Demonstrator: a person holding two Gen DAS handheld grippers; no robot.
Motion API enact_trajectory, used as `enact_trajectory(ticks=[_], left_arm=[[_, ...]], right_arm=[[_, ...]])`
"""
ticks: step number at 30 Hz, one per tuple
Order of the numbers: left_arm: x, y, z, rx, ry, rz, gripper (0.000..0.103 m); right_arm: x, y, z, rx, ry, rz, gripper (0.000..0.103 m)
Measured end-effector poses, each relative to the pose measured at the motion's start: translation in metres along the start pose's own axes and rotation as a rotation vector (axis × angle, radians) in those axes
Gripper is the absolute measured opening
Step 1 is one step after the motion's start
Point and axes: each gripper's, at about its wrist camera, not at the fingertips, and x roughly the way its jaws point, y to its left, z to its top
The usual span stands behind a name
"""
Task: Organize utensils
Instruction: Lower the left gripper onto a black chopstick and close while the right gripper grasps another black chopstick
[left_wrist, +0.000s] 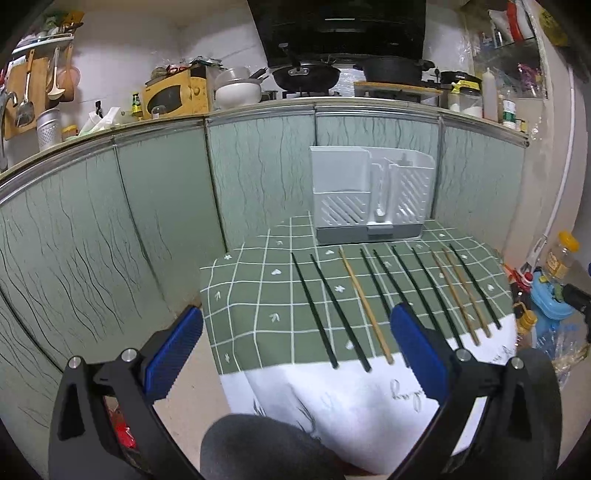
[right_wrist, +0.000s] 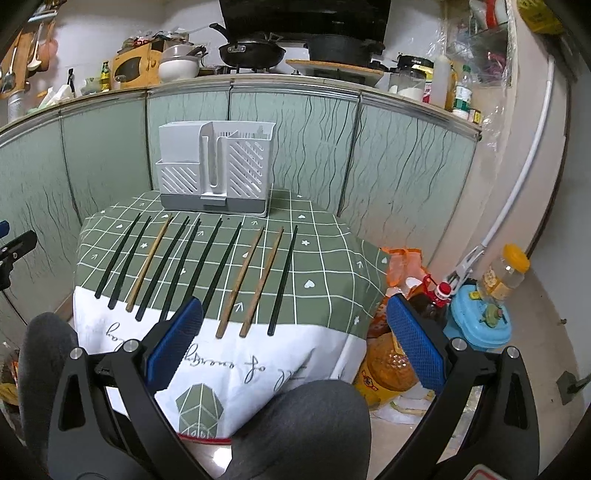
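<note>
Left wrist view: our chopsticks lie parallel, long axes pointing toward the holder. Both our grippers, left and right, gape wide, holding nothing. Tablecloth script stays unreadable.

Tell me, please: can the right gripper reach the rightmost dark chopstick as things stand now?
Probably yes. The right gripper is open and empty, and the chopstick lies alone ahead of it on the cloth, nothing on it.

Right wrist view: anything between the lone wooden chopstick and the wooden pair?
Four dark chopsticks lie between the lone wooden chopstick and the wooden pair, clearest in the right wrist view.
</note>
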Motion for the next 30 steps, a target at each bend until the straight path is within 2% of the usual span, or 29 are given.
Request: enact_trajectory(ticks=[4,8,11,15,20,23,25,27,30], left_arm=[[0.023,-0.003,-0.001,0.030,0.008,0.033,0.099],[0.045,-0.003,-0.008,-0.010,0.036,0.029,0.099],[0.063,-0.008,-0.018,-0.003,0.058,0.045,0.099],[0.089,-0.016,-0.032,0.010,0.114,0.043,0.076],[0.115,-0.021,-0.043,-0.005,0.181,0.022,0.062],[0.126,-0.025,-0.048,0.001,0.209,0.004,0.050],[0.131,-0.028,-0.048,0.001,0.215,-0.009,0.045],[0.134,-0.030,-0.048,0.002,0.220,-0.014,0.042],[0.139,-0.035,-0.051,0.011,0.230,-0.009,0.032]], right_arm=[[0.018,-0.008,0.006,0.013,0.004,0.024,0.095],[0.041,-0.014,0.007,0.009,0.017,0.029,0.095],[0.060,-0.013,0.004,-0.010,0.038,0.038,0.095],[0.078,-0.013,-0.004,-0.008,0.052,0.052,0.095],[0.101,-0.016,-0.014,0.009,0.084,0.061,0.095],[0.113,-0.017,-0.017,0.015,0.095,0.069,0.095],[0.120,-0.016,-0.019,0.014,0.106,0.072,0.090],[0.131,-0.015,-0.021,0.016,0.138,0.089,0.078],[0.140,-0.011,-0.024,0.012,0.160,0.109,0.065]])
